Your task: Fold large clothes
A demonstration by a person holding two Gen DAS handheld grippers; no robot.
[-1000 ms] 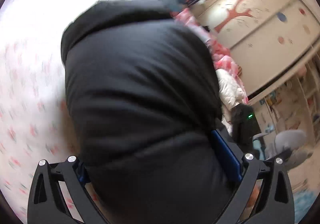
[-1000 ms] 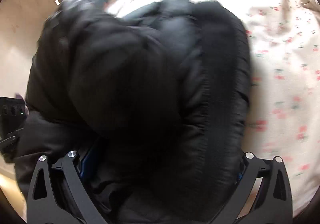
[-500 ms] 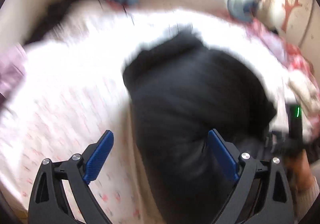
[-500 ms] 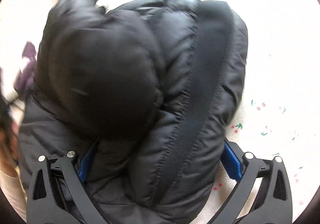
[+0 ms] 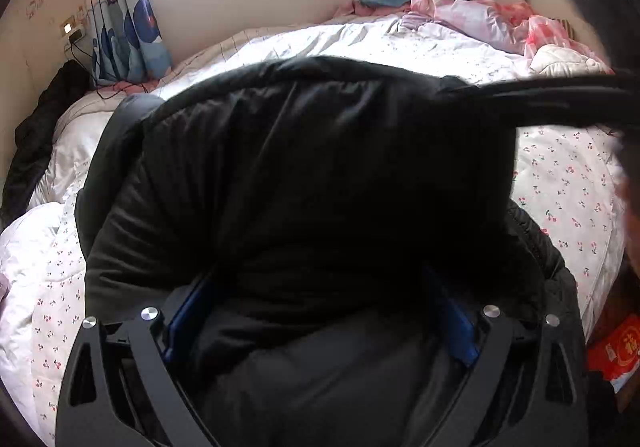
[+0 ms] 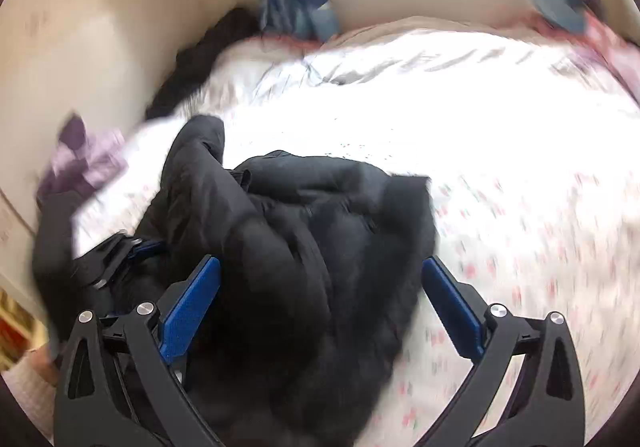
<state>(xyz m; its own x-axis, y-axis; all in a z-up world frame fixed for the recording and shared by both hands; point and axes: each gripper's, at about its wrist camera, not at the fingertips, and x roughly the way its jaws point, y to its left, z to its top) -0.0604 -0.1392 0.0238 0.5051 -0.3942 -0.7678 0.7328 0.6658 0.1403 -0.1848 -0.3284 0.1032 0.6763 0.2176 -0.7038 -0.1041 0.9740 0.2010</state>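
Note:
A black puffer jacket (image 5: pixel 320 175) lies bunched on the bed and fills the middle of the left wrist view. My left gripper (image 5: pixel 320 311) is open, and the jacket bulges up between its fingers, hiding most of the blue pads (image 5: pixel 188 311). In the blurred right wrist view the same jacket (image 6: pixel 304 231) lies heaped on the sheet. My right gripper (image 6: pixel 320 303) is open, its pads wide apart on either side of the heap. The left gripper (image 6: pixel 132 247) shows at the jacket's left edge. A dark blurred band (image 5: pixel 560 99) crosses the upper right of the left wrist view.
The bed has a white cherry-print sheet (image 5: pixel 560 183). Pink bedding (image 5: pixel 480 15) is piled at the back right. A dark garment (image 5: pixel 36 139) hangs at the bed's left edge and a purple one (image 6: pixel 84 163) lies near the wall. Curtains (image 5: pixel 128 31) and a window are behind. A red packet (image 5: pixel 616 347) lies low right.
The left gripper has come back onto the jacket, which now sits between its fingers. The right gripper has drawn back and tilted up, so the jacket looks smaller and more bed shows.

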